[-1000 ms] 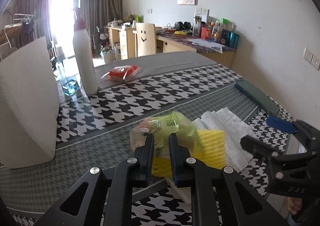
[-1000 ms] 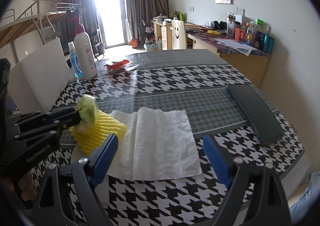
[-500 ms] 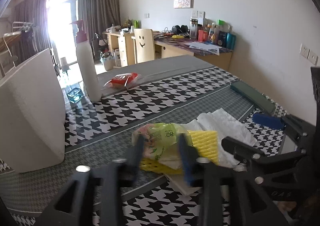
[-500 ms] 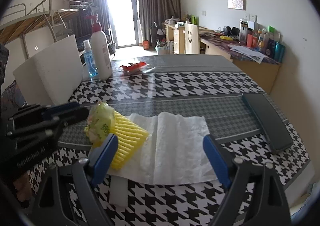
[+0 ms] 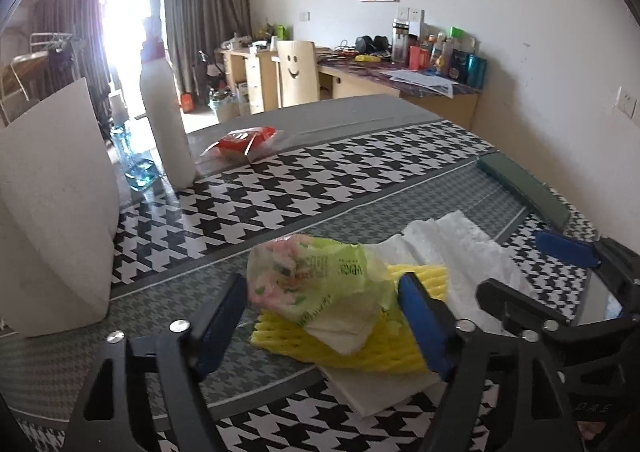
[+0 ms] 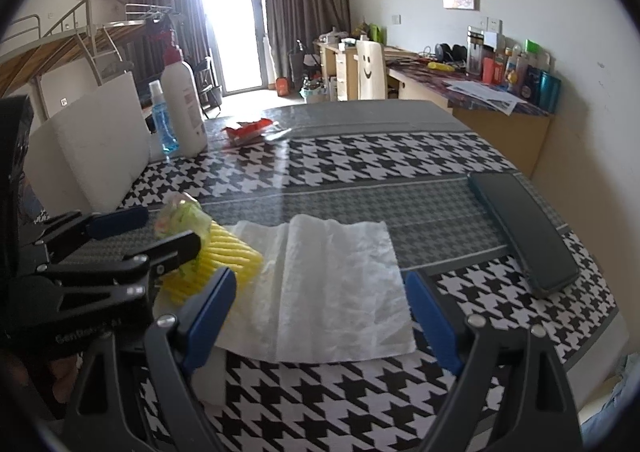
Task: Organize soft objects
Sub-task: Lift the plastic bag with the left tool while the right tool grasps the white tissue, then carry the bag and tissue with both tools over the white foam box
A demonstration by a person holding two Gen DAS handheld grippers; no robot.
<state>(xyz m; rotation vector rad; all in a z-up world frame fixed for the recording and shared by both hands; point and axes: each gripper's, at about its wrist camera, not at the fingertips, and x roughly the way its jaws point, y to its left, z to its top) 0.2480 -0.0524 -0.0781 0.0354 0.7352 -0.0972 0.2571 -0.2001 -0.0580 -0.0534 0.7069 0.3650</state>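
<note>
A green and pink plastic packet (image 5: 320,284) lies on a yellow foam net (image 5: 372,348), which rests on a white foam slab (image 5: 380,392) beside a white paper towel (image 5: 460,248). My left gripper (image 5: 324,324) is open, its blue pads on either side of the packet, not holding it. In the right wrist view the packet (image 6: 182,218), the yellow net (image 6: 224,256) and the paper towel (image 6: 340,292) lie ahead. My right gripper (image 6: 320,316) is open and empty over the towel's near edge. The left gripper (image 6: 144,232) shows at the left.
A large white foam block (image 5: 52,212), a white pump bottle (image 5: 164,120) and a blue spray bottle (image 6: 160,120) stand at the far left. A red wrapper (image 5: 244,142) lies far back. A dark flat case (image 6: 524,228) lies at the right. Houndstooth tablecloth (image 6: 360,160) covers the table.
My left gripper opened and let go of the green packet, which now lies on the yellow net. It drew back slightly. My right gripper stayed open.
</note>
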